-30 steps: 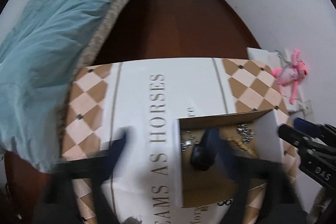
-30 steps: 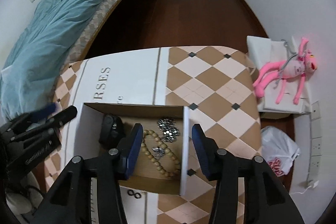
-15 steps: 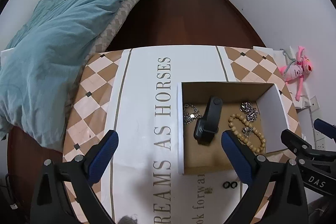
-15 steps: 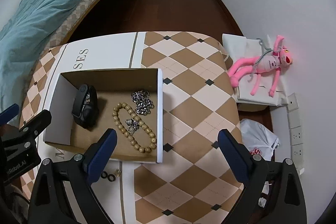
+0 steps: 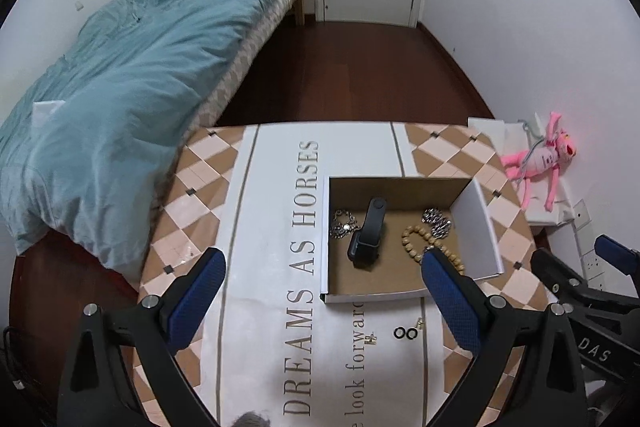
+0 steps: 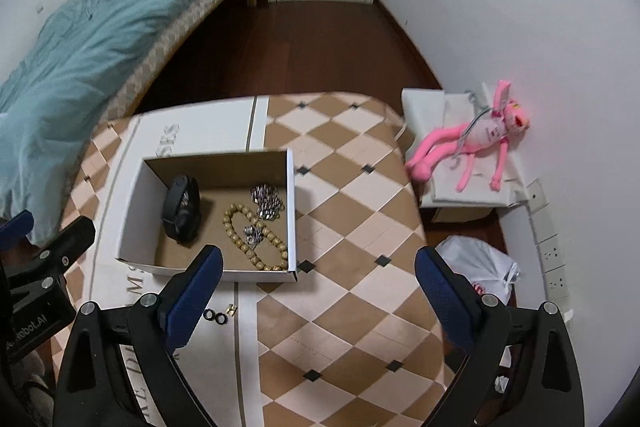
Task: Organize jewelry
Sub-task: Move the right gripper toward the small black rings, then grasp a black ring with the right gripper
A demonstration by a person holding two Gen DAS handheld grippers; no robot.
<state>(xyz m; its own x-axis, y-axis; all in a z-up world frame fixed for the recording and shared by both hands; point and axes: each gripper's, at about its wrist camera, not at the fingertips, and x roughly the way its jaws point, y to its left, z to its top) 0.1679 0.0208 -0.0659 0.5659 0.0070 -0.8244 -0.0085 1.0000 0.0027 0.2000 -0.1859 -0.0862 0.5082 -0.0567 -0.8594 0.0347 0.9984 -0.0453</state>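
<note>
Jewelry sorting at mid-course: a shallow white cardboard box with a brown inside (image 5: 482, 223) sits on the checkered tan-and-cream worktop (image 6: 360, 227), already holding a black wristband watch (image 5: 368, 235), a string of round tan wooden beads (image 6: 256, 239) and two small heaps of silver chain, one of them (image 6: 266, 201) near the box's far right corner. Left tongs (image 5: 320, 291) and right tongs (image 6: 316, 279) both hang above the worktop with their blue-padded jaws spread wide and nothing between them. Outside the box, just beside its near wall, lie two small black rings (image 5: 405, 333) side by side and touching, and close to them a tiny gold-coloured piece (image 6: 231, 308), possibly an earring; it is too small to tell. These loose pieces look like the work remaining. The pair of rings lies low and between the left tongs' fingers in the left wrist view, and just beside the right tongs' left finger (image 6: 192, 291) in the right wrist view, so either hand is near, the left more squarely lined up. The pair's long axis runs parallel to the box's near wall.
</note>
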